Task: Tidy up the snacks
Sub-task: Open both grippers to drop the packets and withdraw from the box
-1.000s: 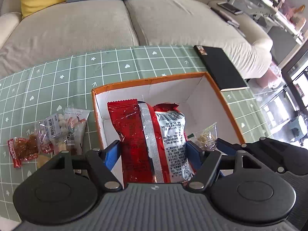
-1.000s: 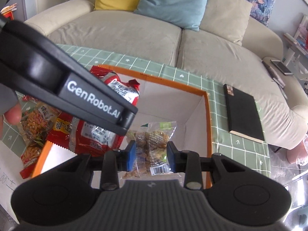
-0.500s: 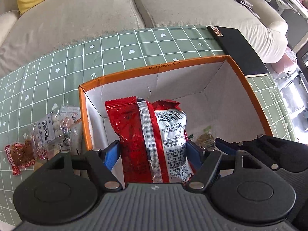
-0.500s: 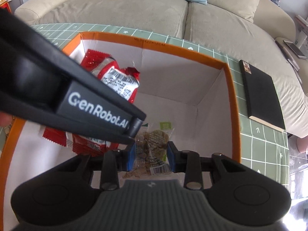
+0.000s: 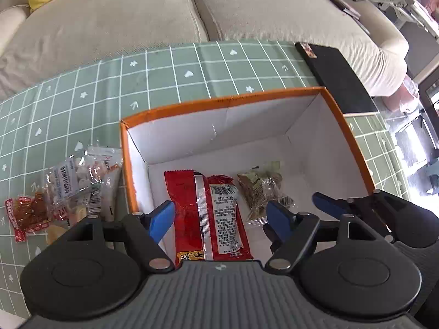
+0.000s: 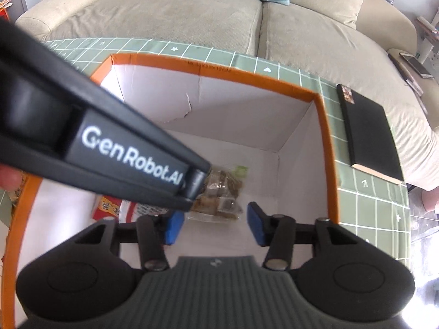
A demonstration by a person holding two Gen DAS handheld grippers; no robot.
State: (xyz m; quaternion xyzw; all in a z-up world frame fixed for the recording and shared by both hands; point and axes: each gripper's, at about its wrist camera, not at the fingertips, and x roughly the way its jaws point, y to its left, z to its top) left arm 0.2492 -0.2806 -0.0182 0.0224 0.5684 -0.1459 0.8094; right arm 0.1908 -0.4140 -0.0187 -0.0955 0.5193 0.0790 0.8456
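Both claws hang over the orange-rimmed white cardboard box (image 5: pixel 354 148): the left claw (image 5: pixel 221 216), just opened wider, straddles the red foil snack packet (image 5: pixel 208 216) on the floor; the right claw (image 6: pixel 214 226), just opened, clears the clear brown-snack bag (image 6: pixel 222 192) beside it.

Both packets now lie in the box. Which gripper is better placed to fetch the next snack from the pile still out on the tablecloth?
Left, probably. The snack pile lies just outside the box wall nearest the left gripper, whose jaws stand open clear of the red packet. The right gripper hangs over the far side.
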